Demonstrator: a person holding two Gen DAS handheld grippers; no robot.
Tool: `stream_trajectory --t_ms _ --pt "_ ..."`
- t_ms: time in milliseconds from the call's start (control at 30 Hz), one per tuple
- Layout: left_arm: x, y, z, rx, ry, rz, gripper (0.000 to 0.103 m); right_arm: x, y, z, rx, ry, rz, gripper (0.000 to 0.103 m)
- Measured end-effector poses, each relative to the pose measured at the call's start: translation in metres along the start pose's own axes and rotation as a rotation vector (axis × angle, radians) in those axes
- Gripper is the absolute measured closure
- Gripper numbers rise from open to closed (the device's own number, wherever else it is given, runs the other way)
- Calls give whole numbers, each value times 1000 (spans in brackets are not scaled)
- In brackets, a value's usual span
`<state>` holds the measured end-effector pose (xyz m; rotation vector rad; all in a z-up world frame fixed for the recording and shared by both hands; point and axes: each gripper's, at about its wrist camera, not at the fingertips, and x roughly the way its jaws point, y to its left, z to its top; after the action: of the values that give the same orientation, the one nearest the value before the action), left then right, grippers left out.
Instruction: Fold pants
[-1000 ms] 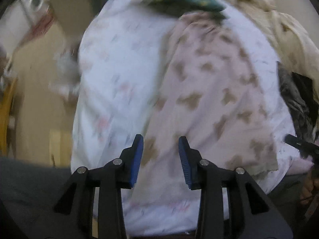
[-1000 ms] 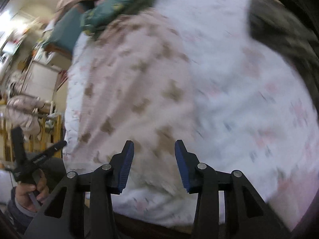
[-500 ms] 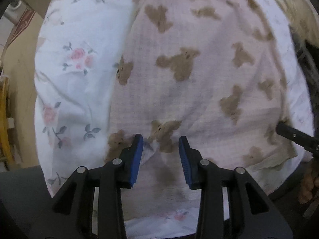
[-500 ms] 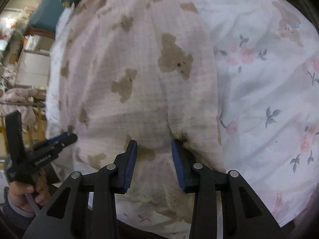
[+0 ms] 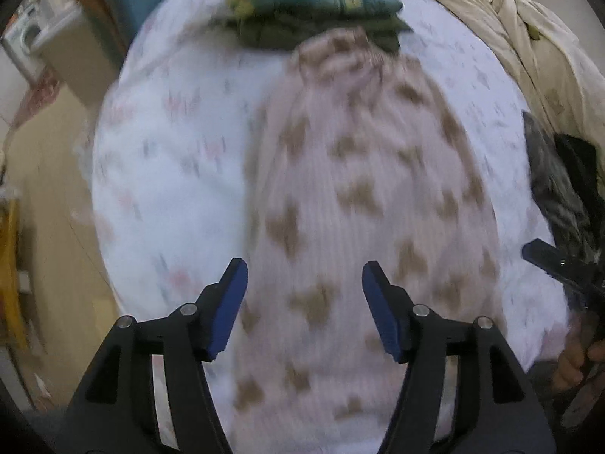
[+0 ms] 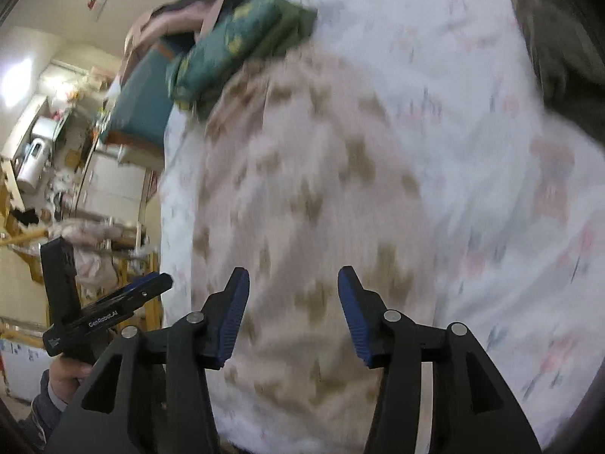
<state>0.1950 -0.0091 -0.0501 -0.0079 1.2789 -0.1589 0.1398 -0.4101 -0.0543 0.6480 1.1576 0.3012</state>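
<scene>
Pale pink pants with brown bear prints lie lengthwise on a floral white bedsheet. They also show in the right wrist view. My left gripper is open and empty, raised above the near end of the pants. My right gripper is open and empty, also above the near end. Each gripper shows in the other's view, the right one at the right edge and the left one at the lower left. Both views are blurred.
A folded green patterned cloth lies at the far end of the pants, also in the right wrist view. A cream quilt is bunched at the far right. A dark garment lies on the right. Furniture and clutter stand left of the bed.
Both grippers have lifted away from the pants' near edge and their jaws have opened wider. The views have pulled back, showing the whole length of the pants again.
</scene>
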Motion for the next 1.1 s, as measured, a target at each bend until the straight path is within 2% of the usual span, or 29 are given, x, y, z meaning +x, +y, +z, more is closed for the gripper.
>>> stream_trajectory --t_ms 33,100,167,233,400,467,533,633,700,833,900,933,967,1000,1033,1100 --pt "5 -3 16 12 -6 4 36 1 0 12 3 -10 -4 51" --pt "12 -5 54 24 -25 30 34 6 -3 39 16 -34 -18 51" --pt "27 -10 82 62 -40 39 27 12 -9 67 30 -59 -23 51" --pt "53 -21 115 133 -5 21 27 24 -12 97 7 -75 -21 51" --pt "98 -23 178 155 -25 49 27 52 -15 155 -107 -27 -19 51" --pt "113 -23 196 179 -4 45 28 65 -13 173 -157 4 -15 51" --pt "123 -27 206 221 13 40 28 77 -11 185 -204 48 -32 51" --pt "129 -45 216 327 32 -38 27 101 -10 205 -255 85 -56 51" --pt "133 -56 217 396 15 -9 27 114 -12 216 -259 100 -42 51" --pt "159 -64 224 435 50 53 28 137 -14 232 -248 116 -27 51" --pt "171 -67 226 448 64 32 28 148 -11 235 -258 123 -35 51" --pt "177 -69 228 460 70 26 32 153 -10 237 -266 126 -48 51" --pt "180 -70 229 467 70 19 52 160 -9 238 -273 132 -51 51" --pt "183 -71 228 471 83 -3 67 165 -9 238 -275 143 -48 51" --pt "185 -72 228 473 102 -27 92 171 -8 238 -279 160 -60 52" --pt "181 -76 225 499 93 -29 97 173 0 234 -340 156 -86 80"
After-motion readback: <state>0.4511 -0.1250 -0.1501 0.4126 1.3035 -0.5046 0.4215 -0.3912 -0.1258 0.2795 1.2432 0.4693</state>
